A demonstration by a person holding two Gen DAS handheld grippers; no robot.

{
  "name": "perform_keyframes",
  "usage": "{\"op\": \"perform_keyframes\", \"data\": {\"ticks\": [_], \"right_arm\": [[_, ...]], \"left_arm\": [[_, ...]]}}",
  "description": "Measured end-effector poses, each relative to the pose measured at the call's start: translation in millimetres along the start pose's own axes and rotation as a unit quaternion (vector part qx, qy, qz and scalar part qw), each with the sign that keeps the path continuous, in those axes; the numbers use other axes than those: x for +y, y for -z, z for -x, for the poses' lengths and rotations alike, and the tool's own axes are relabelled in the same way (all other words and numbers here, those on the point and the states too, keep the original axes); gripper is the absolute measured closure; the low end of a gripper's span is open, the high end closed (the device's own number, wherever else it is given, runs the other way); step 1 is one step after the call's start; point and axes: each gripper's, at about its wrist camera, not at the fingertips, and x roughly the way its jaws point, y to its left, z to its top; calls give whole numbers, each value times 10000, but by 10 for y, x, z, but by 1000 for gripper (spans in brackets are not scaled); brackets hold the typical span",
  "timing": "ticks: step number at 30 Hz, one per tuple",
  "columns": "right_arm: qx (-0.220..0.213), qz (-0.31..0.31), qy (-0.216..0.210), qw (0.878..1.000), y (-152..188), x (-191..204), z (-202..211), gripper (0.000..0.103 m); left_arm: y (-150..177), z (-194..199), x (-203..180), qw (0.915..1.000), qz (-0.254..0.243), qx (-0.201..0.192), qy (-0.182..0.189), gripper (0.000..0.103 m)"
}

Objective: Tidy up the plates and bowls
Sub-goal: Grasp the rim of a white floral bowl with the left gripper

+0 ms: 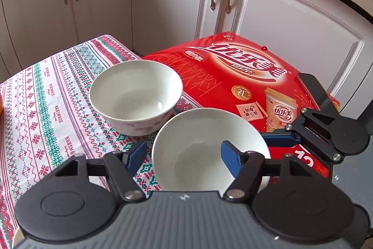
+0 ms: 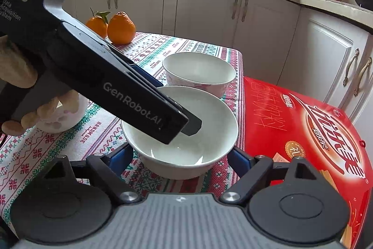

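A plain white bowl [image 1: 198, 132] [image 2: 209, 113] stands on the patterned tablecloth [image 1: 46, 109] beside a red box. My left gripper [image 1: 183, 156] is shut on its rim, the left blue finger [image 1: 136, 155] outside the wall and the right one inside. Seen from the right wrist, that left gripper [image 2: 186, 123] reaches down into the bowl. My right gripper [image 2: 180, 156] is open, its blue fingers [image 2: 121, 155] flanking the bowl's lower wall with a thin gap. Just behind stands a second white bowl [image 1: 135, 95] [image 2: 198, 71] with a pink pattern.
The red gift box [image 1: 233, 76] [image 2: 303, 127] lies against the table's right side. Two oranges [image 2: 121, 27] sit at the table's far left. A white piece with pink marks [image 2: 63, 118] lies under the person's hand [image 2: 18, 71]. White cabinets [image 1: 177, 4] close off the back.
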Motion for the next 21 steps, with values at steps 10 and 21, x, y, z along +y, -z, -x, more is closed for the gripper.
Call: {"op": "perform_keyframes", "data": {"ticks": [10,21], "right_arm": [[27,-11,-9,10000,-13,14,21,13],[-88,116,-86,9999,-117,140,277,13]], "left_arm": [[-5,14,3,9998,33,77,199,39],[33,364,-67,9998,-63,-106,128,39]]}}
